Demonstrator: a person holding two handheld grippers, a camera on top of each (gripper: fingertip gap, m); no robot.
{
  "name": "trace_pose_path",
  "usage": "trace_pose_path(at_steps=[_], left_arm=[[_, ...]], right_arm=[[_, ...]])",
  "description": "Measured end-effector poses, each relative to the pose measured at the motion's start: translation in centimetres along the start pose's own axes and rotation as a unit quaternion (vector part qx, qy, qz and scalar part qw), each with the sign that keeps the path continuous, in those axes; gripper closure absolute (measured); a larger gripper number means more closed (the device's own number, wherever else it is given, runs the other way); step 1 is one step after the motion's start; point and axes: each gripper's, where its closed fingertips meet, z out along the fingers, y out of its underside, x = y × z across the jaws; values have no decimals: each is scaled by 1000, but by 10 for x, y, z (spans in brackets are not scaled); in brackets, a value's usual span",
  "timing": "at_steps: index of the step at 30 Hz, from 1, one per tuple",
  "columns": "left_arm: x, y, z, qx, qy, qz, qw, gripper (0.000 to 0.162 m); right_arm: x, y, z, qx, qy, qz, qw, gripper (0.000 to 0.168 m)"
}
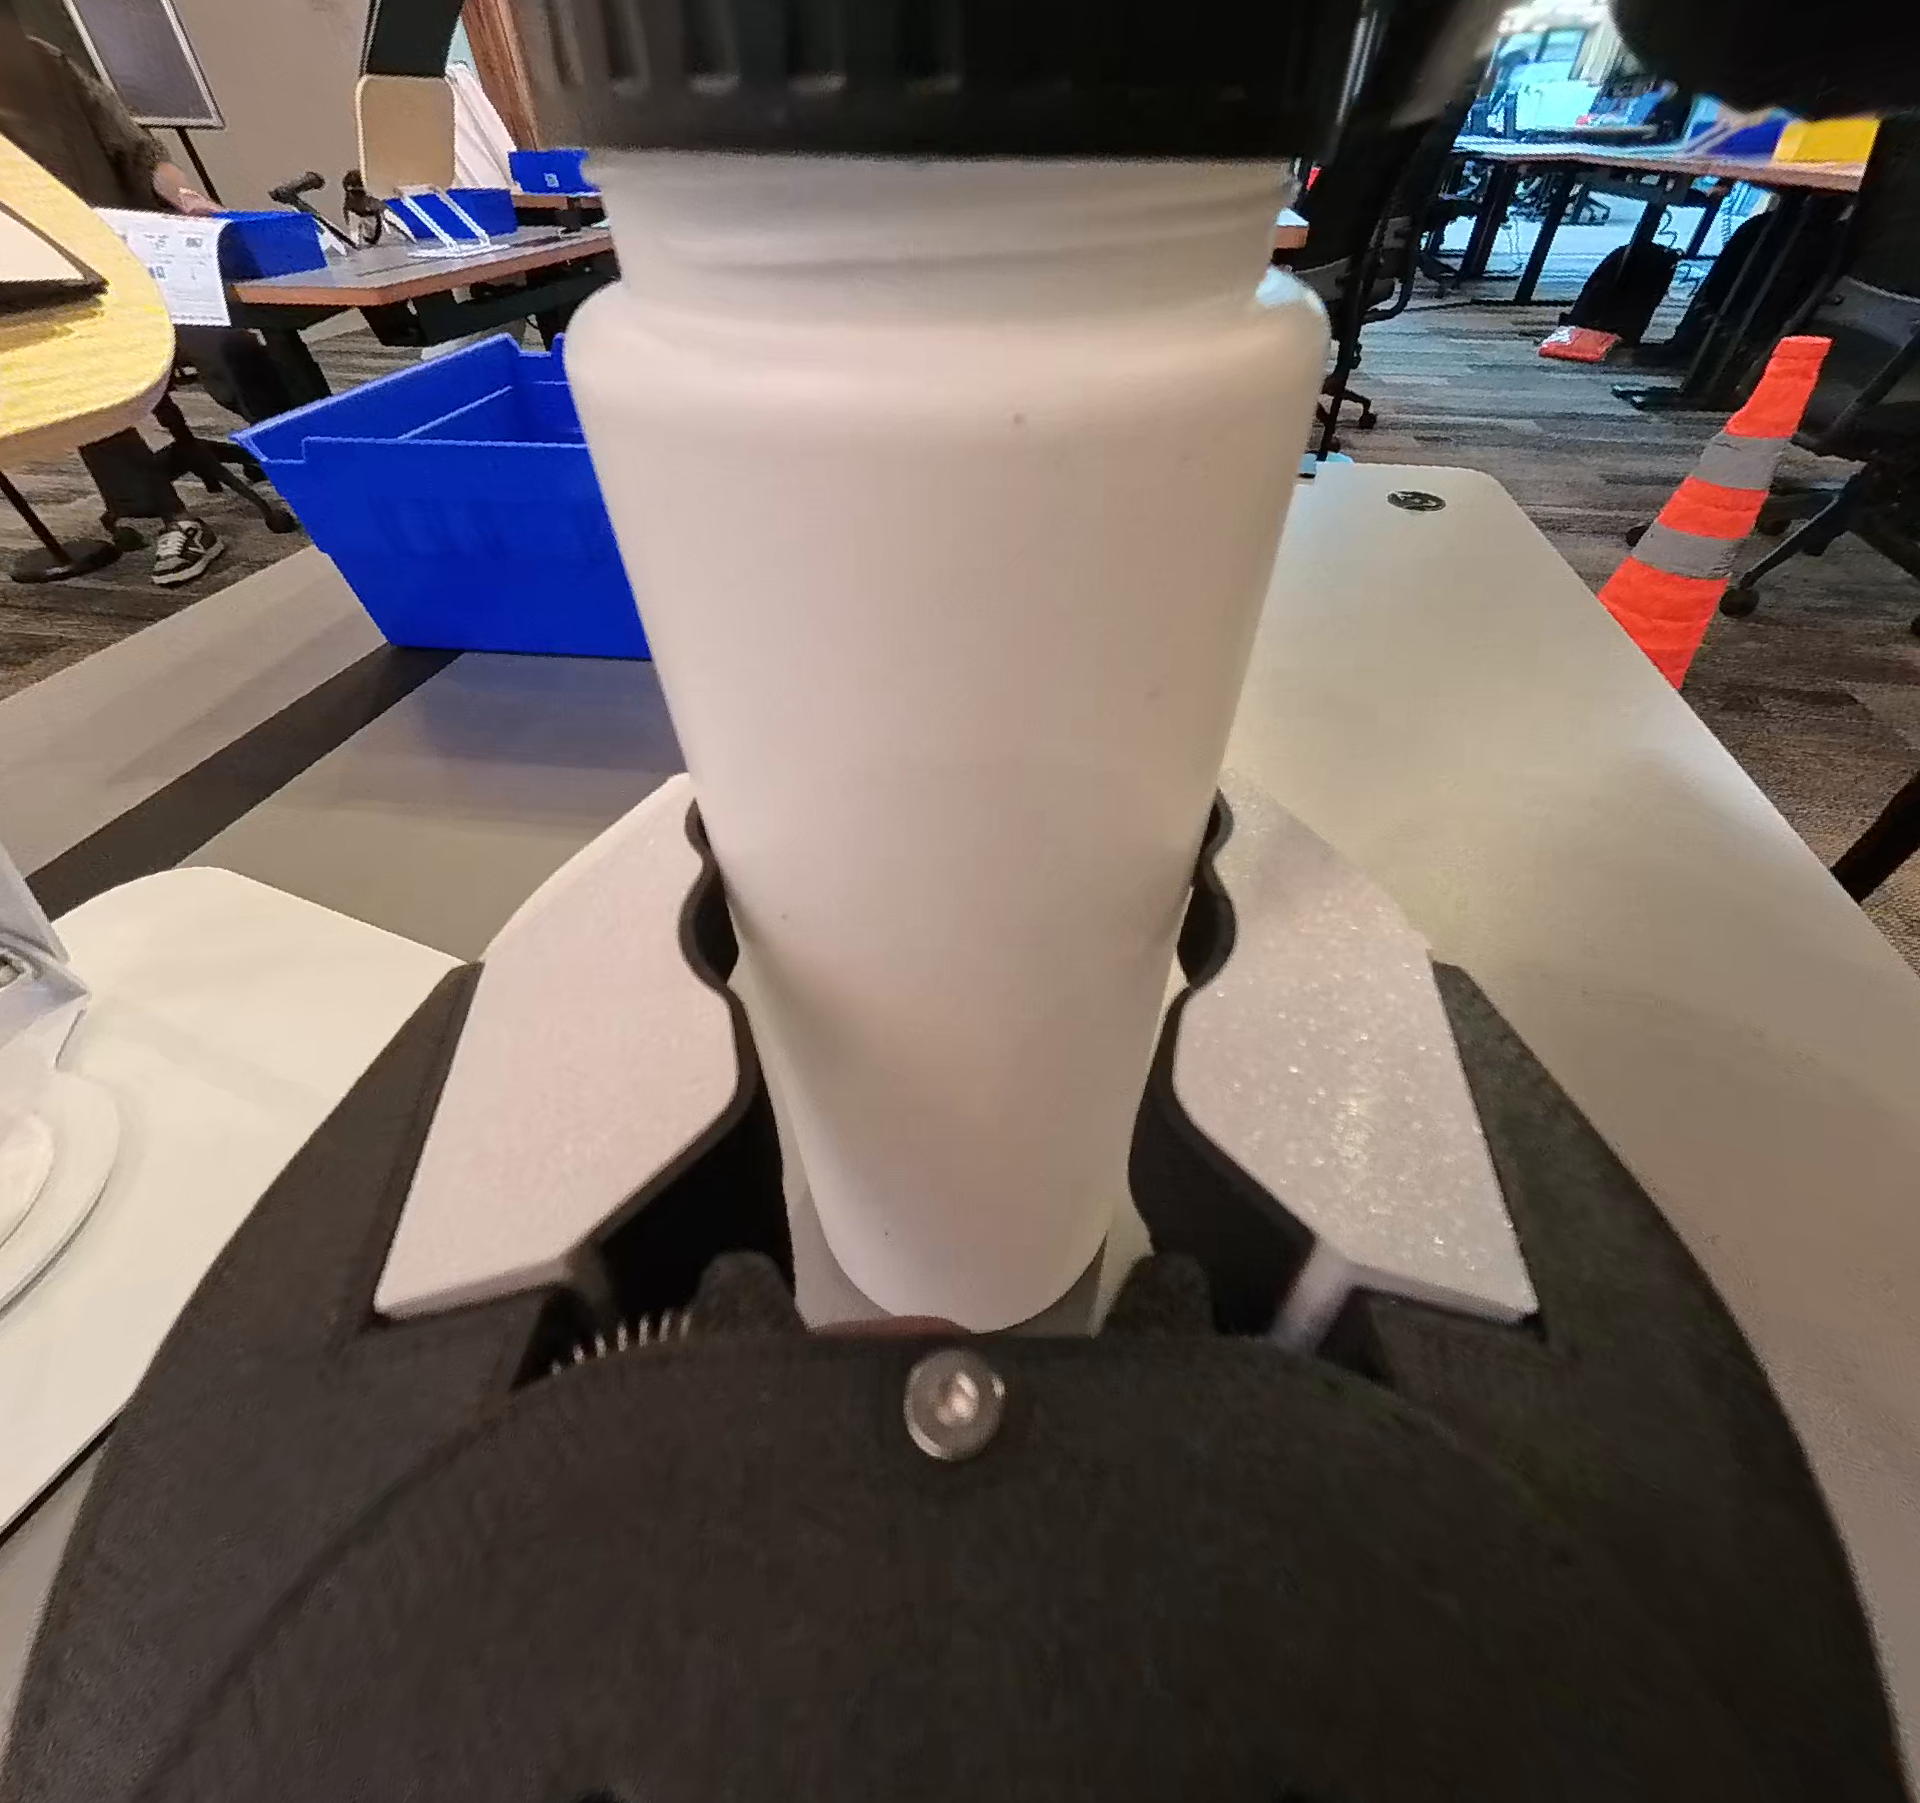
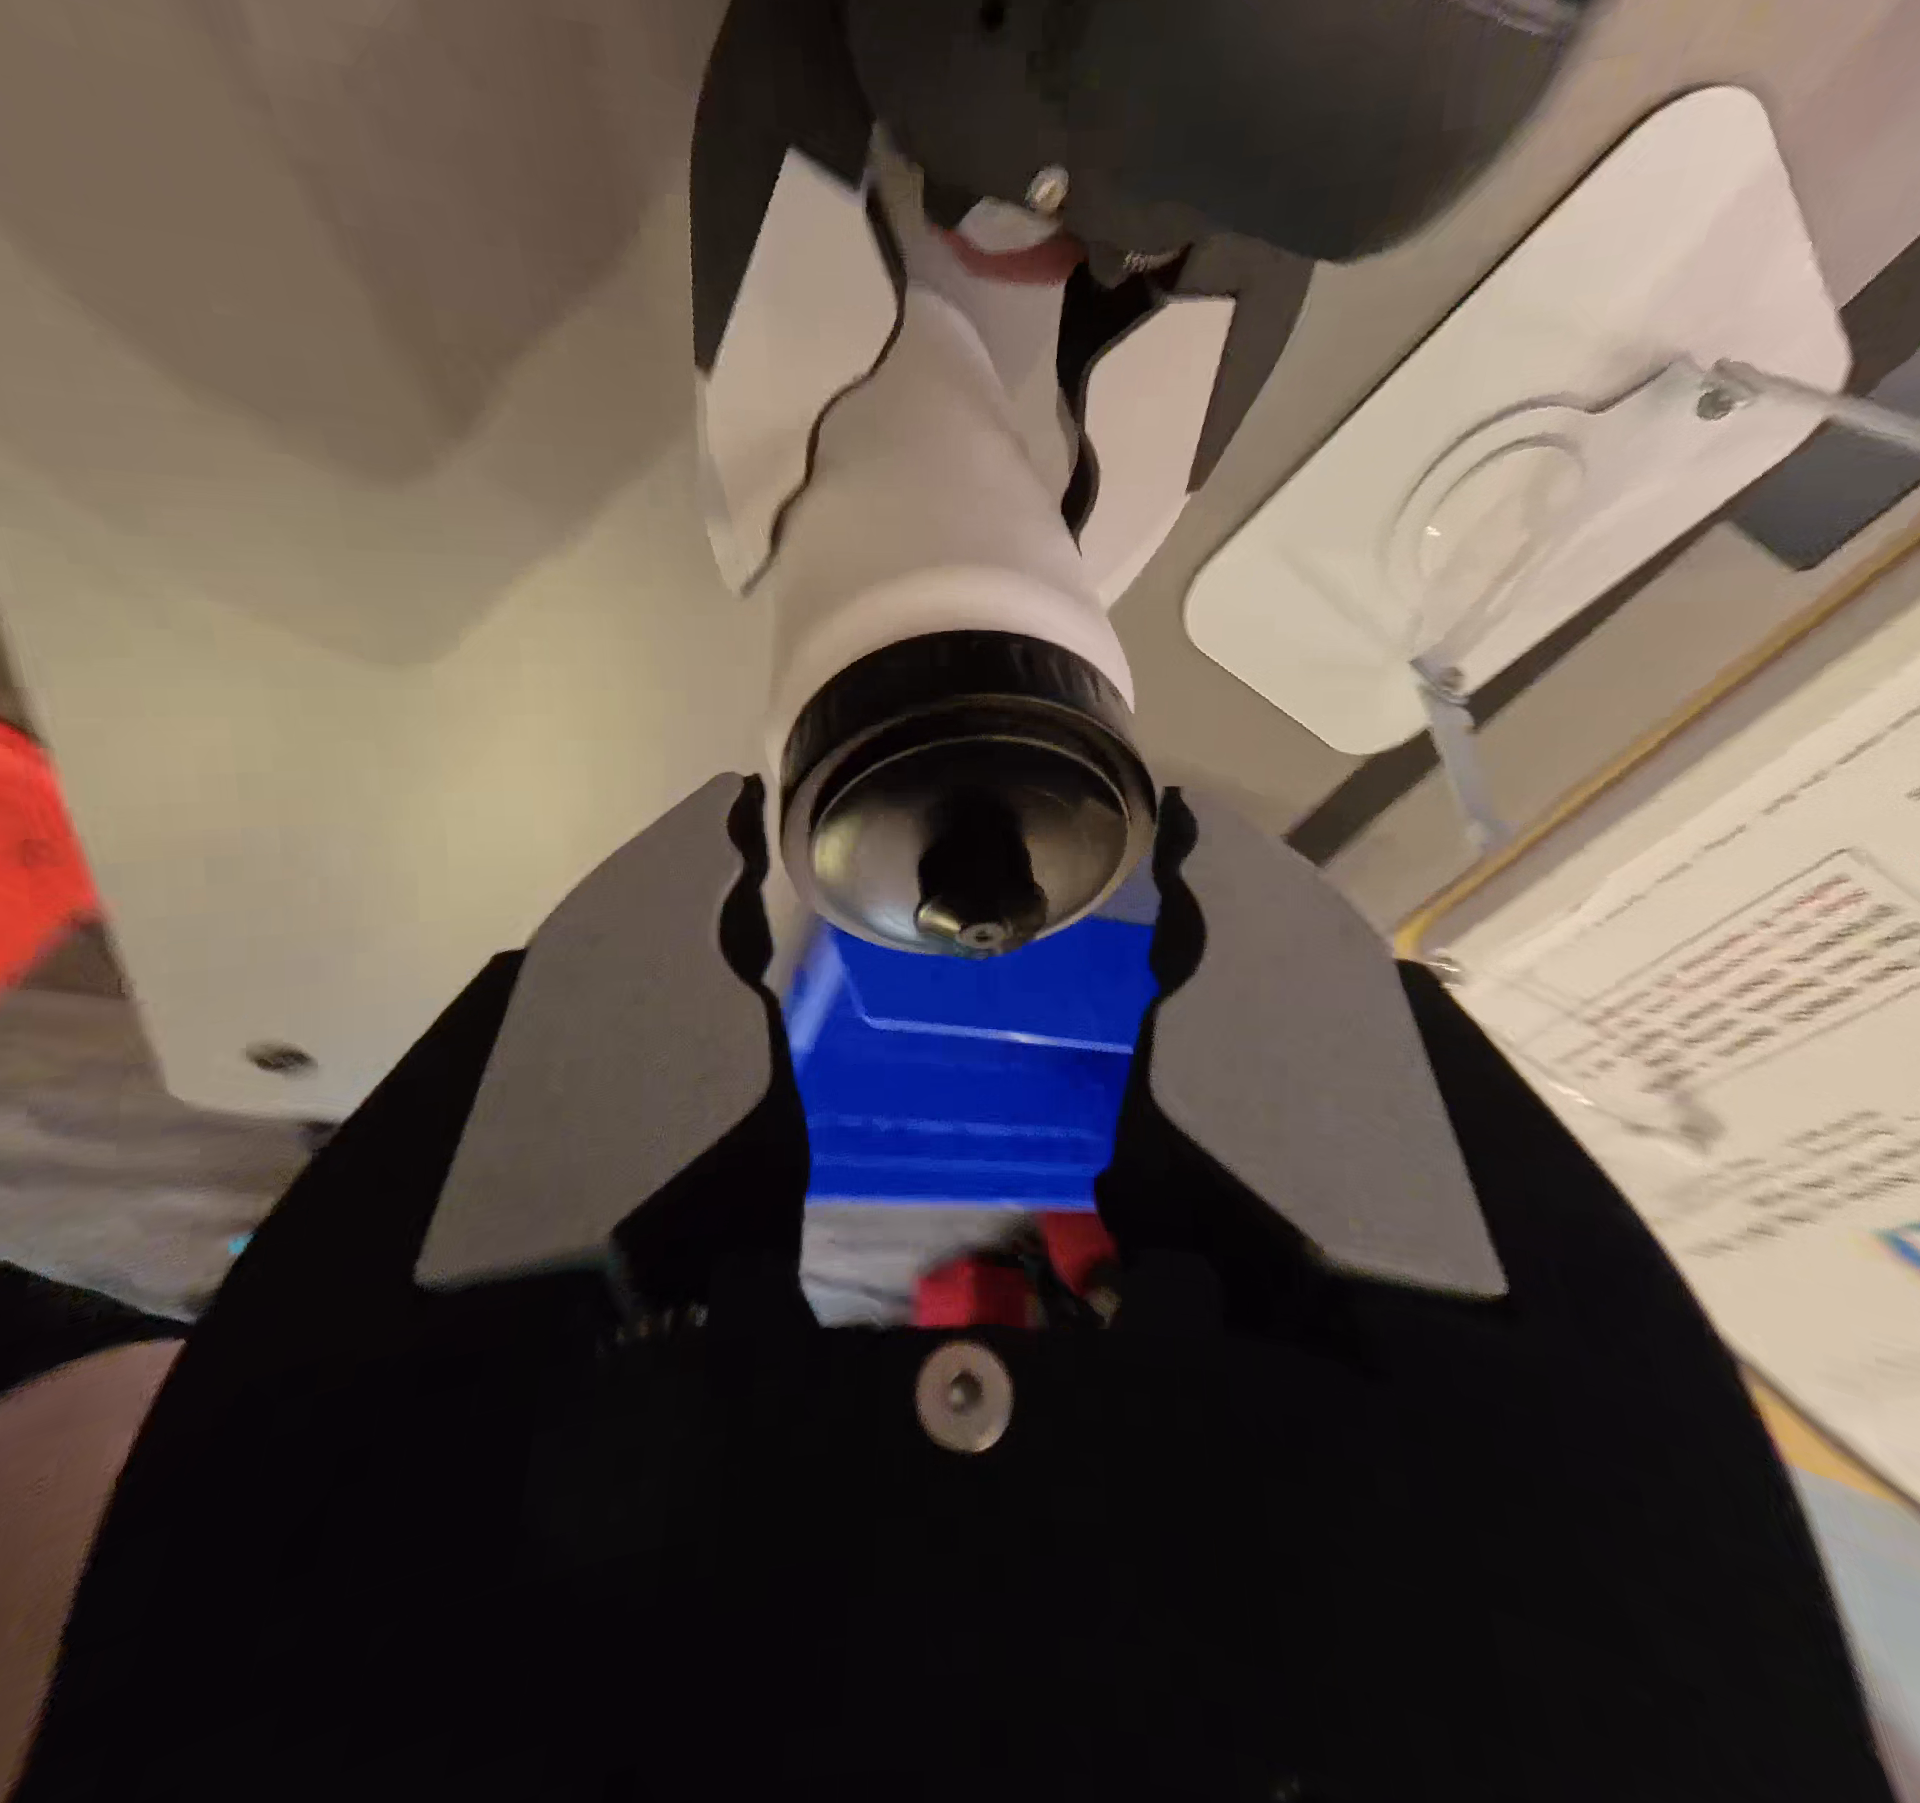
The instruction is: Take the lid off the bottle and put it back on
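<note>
left of the tall matte white plastic bottle [image 1: 935,673], a blue plastic bin [image 1: 447,527] sits on the pale grey table [image 1: 1558,818]. the left claw [image 1: 951,922] grips the bottle's lower body on both sides, holding it upright. its ribbed black screw lid [image 2: 966,818] is on the neck, between the parted fingers of the right claw [image 2: 961,880], whose tips flank the rim; contact cannot be told. right of the bottle stands an orange traffic cone [image 1: 1714,506].
</note>
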Motion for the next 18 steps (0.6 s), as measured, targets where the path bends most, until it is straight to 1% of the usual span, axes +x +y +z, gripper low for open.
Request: trace_pose_path(at_steps=[2,4,6,9,12,13,15,18], left_arm=[[0,0,0,0,0,-1,1000,77],[0,0,0,1,0,-1,1000,77],[0,0,0,1,0,-1,1000,77],[0,0,0,0,0,0,1000,77],[0,0,0,1,0,-1,1000,77],[0,0,0,1,0,-1,1000,77],[0,0,0,0,-1,0,1000,77],[0,0,0,0,0,0,1000,77]], right_arm=[[2,-1,-3,40,-8,68,997,84],[4,-1,-6,81,-15,137,987,71],[5,0,-6,115,-26,204,972,84],[3,2,-2,157,-58,287,943,88],[-1,4,3,171,-79,337,922,92],[-3,2,3,179,-87,347,917,97],[-3,0,5,177,-80,354,915,96],[-3,1,6,162,-73,336,925,96]])
